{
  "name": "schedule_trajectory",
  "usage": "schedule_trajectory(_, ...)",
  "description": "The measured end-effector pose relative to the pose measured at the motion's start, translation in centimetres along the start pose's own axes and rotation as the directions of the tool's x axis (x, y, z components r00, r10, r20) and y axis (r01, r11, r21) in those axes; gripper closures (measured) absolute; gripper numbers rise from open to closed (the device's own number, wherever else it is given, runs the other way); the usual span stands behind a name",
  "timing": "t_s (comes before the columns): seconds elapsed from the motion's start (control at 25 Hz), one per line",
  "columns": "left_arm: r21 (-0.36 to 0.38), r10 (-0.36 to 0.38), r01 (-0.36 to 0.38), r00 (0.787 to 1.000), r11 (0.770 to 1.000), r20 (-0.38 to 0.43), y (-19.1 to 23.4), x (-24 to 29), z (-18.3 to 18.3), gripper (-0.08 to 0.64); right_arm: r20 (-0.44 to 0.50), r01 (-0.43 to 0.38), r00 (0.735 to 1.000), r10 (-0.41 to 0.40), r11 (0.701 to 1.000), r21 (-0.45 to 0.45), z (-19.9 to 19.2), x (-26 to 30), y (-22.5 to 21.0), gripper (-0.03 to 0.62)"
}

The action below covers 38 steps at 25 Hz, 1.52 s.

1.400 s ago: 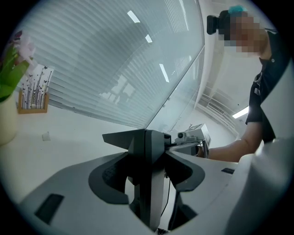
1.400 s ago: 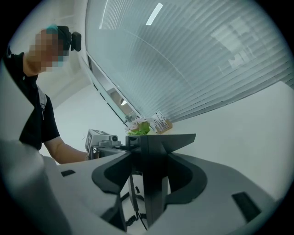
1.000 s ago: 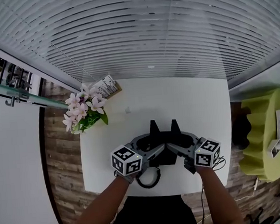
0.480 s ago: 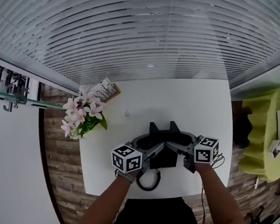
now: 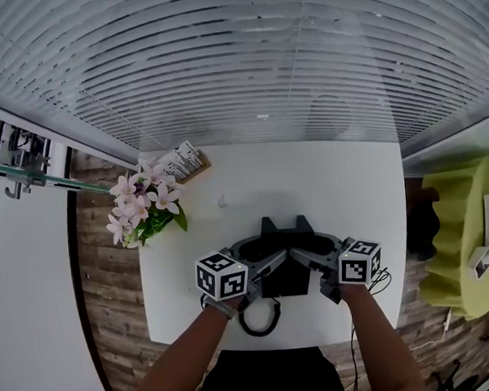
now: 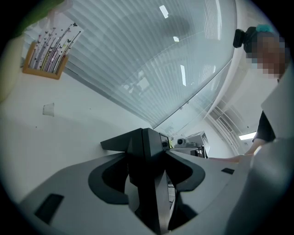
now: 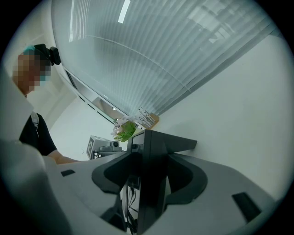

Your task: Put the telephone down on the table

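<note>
Both grippers hold a black telephone [image 5: 285, 270] between them, low over the white table [image 5: 319, 180], near its front edge. My left gripper [image 5: 272, 260] is shut on the telephone's left side and my right gripper [image 5: 302, 257] on its right side. In the left gripper view the telephone's black body [image 6: 146, 160] fills the gap between the grey fingers [image 6: 87, 197]. In the right gripper view the telephone [image 7: 151, 170] is clamped the same way. A coiled black cord [image 5: 259, 317] hangs below it at the table's front. I cannot tell whether its base touches the table.
A pot of pink flowers [image 5: 143, 210] and a small card stand [image 5: 181, 162] sit at the table's back left corner. A tiny clear object [image 5: 222, 201] lies on the table beyond the telephone. A yellow-green chair [image 5: 467, 240] stands to the right. Window blinds [image 5: 250, 55] lie behind the table.
Both grippers have sunk a little toward the table with the telephone and rolled slightly. The grip on both sides is the same.
</note>
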<state>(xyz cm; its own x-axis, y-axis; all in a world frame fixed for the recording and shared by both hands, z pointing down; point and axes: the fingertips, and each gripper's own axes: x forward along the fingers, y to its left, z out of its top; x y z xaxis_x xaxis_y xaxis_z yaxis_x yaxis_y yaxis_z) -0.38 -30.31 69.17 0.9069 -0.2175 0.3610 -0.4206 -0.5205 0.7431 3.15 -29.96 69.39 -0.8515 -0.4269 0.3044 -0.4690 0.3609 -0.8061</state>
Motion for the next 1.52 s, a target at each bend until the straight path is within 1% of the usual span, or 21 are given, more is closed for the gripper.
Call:
schedule_trajectory(0.24, 0.003, -0.022, 0.022, 1.000, 1.000, -0.006, 0.6, 0.0, -1.0, 0.311, 0.022, -0.021, 1.000, 0.021, 0.999, 0.031, -0.1, 0.2, -0.1, 0.356)
schedule_trajectory(0.4, 0.003, -0.015, 0.015, 1.000, 1.000, 0.004, 0.5, 0.0, -0.9, 0.311, 0.036, -0.009, 0.999, 0.008, 0.999, 0.040, -0.1, 0.1, -0.2, 0.356)
schedule_trajectory(0.44, 0.005, -0.009, 0.009, 1.000, 1.000, 0.006, 0.5, 0.0, -0.9, 0.310, 0.039, 0.001, 0.999, -0.003, 0.999, 0.033, 0.0, 0.0, -0.3, 0.354)
schedule_trajectory(0.56, 0.011, 0.026, -0.026, 1.000, 1.000, 0.005, 0.5, 0.0, -0.9, 0.308, 0.040, 0.035, 0.999, -0.036, 0.999, 0.019, -0.1, -0.1, -0.6, 0.321)
schedule_trajectory(0.64, 0.025, 0.049, -0.049, 0.999, 0.998, 0.003, 0.5, -0.2, -1.0, 0.303, 0.035, 0.055, 0.998, -0.055, 0.998, 0.011, -0.1, -0.1, -0.6, 0.318)
schedule_trajectory(0.76, 0.060, 0.067, -0.067, 0.998, 0.996, 0.006, 0.1, -0.7, -1.0, 0.277, 0.021, 0.095, 0.995, -0.094, 0.995, -0.027, -0.1, -0.3, -0.4, 0.314)
schedule_trajectory(0.88, 0.089, 0.103, -0.106, 0.994, 0.990, 0.036, 0.0, -1.6, -0.7, 0.272, 0.033, 0.138, 0.990, -0.136, 0.989, -0.054, -0.1, -0.6, -0.3, 0.305)
schedule_trajectory(1.04, 0.111, 0.141, -0.149, 0.986, 0.983, 0.085, -0.5, -3.0, 0.2, 0.267, 0.086, 0.211, 0.975, -0.205, 0.975, -0.073, 0.3, -1.8, -0.2, 0.299)
schedule_trajectory(1.12, 0.152, 0.160, -0.175, 0.982, 0.973, 0.103, -1.0, -3.7, 0.6, 0.267, 0.109, 0.255, 0.964, -0.243, 0.961, -0.108, 0.5, -2.5, 0.0, 0.299)
schedule_trajectory(1.24, 0.250, 0.210, -0.238, 0.968, 0.939, 0.134, -2.2, -4.8, 1.0, 0.267, 0.138, 0.306, 0.948, -0.285, 0.937, -0.170, 0.7, -3.6, 0.9, 0.299)
schedule_trajectory(1.36, 0.320, 0.223, -0.270, 0.959, 0.908, 0.175, -4.2, -6.1, 1.3, 0.267, 0.171, 0.317, 0.944, -0.282, 0.918, -0.237, 0.9, -4.4, 3.0, 0.299)
schedule_trajectory(1.52, 0.411, 0.202, -0.274, 0.956, 0.870, 0.211, -7.7, -7.8, 2.3, 0.267, 0.201, 0.316, 0.945, -0.258, 0.883, -0.348, 1.3, -5.3, 7.0, 0.301)
